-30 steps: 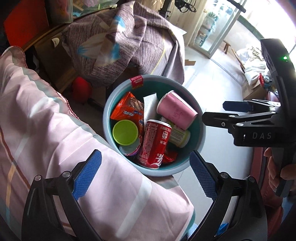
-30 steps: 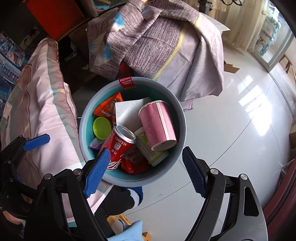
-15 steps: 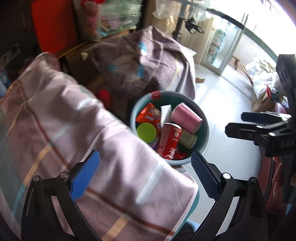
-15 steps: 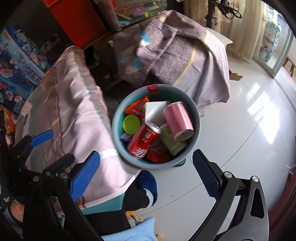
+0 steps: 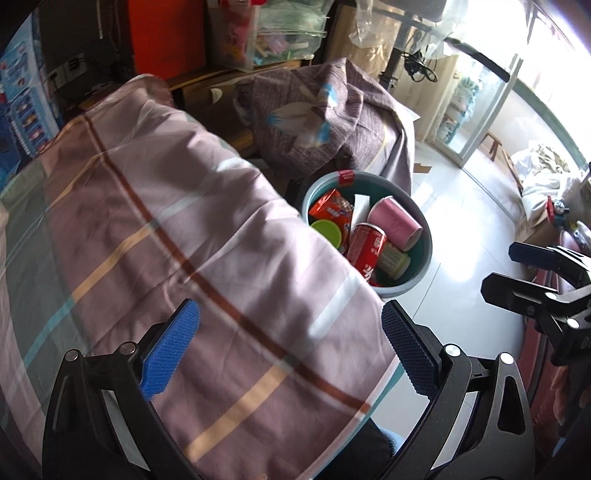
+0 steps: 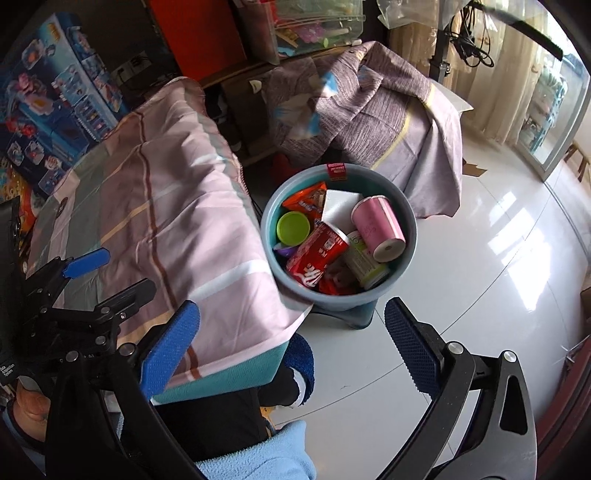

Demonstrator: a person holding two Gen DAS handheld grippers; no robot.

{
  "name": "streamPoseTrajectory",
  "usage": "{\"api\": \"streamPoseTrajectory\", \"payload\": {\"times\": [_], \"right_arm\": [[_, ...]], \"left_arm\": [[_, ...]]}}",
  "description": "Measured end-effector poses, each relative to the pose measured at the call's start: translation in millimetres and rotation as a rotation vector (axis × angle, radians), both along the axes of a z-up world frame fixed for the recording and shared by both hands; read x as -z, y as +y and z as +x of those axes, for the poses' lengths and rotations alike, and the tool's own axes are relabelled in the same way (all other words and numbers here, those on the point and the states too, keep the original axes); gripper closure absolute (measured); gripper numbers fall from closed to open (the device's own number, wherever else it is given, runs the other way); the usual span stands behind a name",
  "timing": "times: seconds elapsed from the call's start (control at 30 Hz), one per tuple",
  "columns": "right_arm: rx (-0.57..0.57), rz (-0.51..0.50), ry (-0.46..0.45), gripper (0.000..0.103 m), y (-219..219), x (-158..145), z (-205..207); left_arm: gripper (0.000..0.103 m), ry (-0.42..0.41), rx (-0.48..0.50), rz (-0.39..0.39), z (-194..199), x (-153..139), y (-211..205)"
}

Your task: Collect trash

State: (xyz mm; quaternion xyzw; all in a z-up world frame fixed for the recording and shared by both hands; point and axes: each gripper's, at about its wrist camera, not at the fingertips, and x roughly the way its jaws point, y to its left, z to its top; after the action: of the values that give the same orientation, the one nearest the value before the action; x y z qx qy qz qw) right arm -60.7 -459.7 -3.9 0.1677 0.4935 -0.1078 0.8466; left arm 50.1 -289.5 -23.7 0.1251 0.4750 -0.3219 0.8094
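A teal bin [image 6: 408, 236] [image 5: 424, 258] stands on the floor beside a cloth-covered table. Inside lie a red cola can [image 6: 317, 254] [image 5: 367, 249], a pink paper cup [image 6: 376, 229] [image 5: 395, 223], a green lid [image 6: 293, 227] [image 5: 327, 230], an orange snack wrapper [image 6: 304, 201] [image 5: 330, 210], a white napkin [image 6: 338, 205] and a pale green cup [image 6: 364, 264]. My right gripper [image 6: 291, 347] hangs open and empty above the bin's near side. My left gripper [image 5: 291, 347] is open and empty over the pink striped cloth [image 5: 166, 240]. Each gripper shows at the edge of the other's view.
A second table under purple-grey cloth [image 6: 369, 99] stands behind the bin. White tiled floor [image 6: 498, 258] spreads to the right. Toy boxes [image 6: 55, 110] and a red box [image 6: 199, 33] line the back left. A person's dark leg and blue sock [image 6: 301, 362] lie under the table's edge.
Both grippers have pulled up and back from the bin, which now looks smaller and farther. The right gripper's jaws have spread wider. More of the striped cloth fills both views.
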Motion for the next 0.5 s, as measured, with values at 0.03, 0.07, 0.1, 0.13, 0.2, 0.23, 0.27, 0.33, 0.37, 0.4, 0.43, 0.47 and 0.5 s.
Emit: {"api": "streamPoseTrajectory", "payload": {"times": [0.03, 0.07, 0.1, 0.13, 0.2, 0.23, 0.27, 0.33, 0.37, 0.4, 0.43, 0.47, 0.5], "right_arm": [[-0.002, -0.002, -0.005, 0.007, 3.1, -0.7, -2.4], [-0.001, -0.006, -0.012, 0.007, 7.0, -1.1, -6.4], [0.001, -0.008, -0.014, 0.007, 8.6, -0.8, -8.0], [0.001, -0.01, -0.015, 0.007, 10.9, -0.4, -10.3], [0.0, -0.01, -0.016, 0.007, 14.7, 1.4, -14.4], [-0.001, -0.013, -0.016, 0.007, 16.7, 2.8, -16.3], [-0.002, -0.015, -0.015, 0.007, 17.8, 3.8, -17.5], [-0.007, -0.02, -0.02, 0.007, 20.8, 6.5, -19.6], [-0.013, -0.019, -0.025, 0.007, 22.4, 7.9, -20.0], [-0.02, -0.015, -0.031, 0.007, 24.1, 8.9, -20.4], [-0.026, -0.012, -0.036, 0.007, 25.4, 9.5, -20.2], [-0.032, -0.009, -0.042, 0.007, 27.3, 10.2, -20.6], [-0.037, -0.012, -0.047, 0.007, 29.4, 10.2, -21.2]], "left_arm": [[0.004, -0.002, -0.003, -0.002, -2.3, 0.3, 1.4], [0.004, -0.008, -0.011, -0.002, -5.8, 0.4, 5.2], [0.004, -0.011, -0.017, 0.0, -7.6, 0.4, 7.1], [0.004, -0.013, -0.023, 0.001, -9.9, 0.5, 9.9], [0.004, -0.016, -0.035, 0.001, -15.4, 0.3, 17.0], [0.004, -0.019, -0.039, 0.003, -17.1, 0.0, 19.3], [0.004, -0.026, -0.046, 0.005, -20.0, -0.5, 23.2], [0.004, -0.034, -0.062, 0.009, -23.1, -0.3, 29.0], [0.004, -0.035, -0.069, 0.011, -23.4, -0.5, 30.5], [0.004, -0.036, -0.079, 0.013, -24.2, -0.4, 33.3], [0.004, -0.037, -0.087, 0.013, -25.2, -0.6, 36.1], [0.004, -0.04, -0.094, 0.015, -26.2, -0.8, 38.1], [0.004, -0.042, -0.099, 0.017, -26.9, -1.4, 39.0]]}}
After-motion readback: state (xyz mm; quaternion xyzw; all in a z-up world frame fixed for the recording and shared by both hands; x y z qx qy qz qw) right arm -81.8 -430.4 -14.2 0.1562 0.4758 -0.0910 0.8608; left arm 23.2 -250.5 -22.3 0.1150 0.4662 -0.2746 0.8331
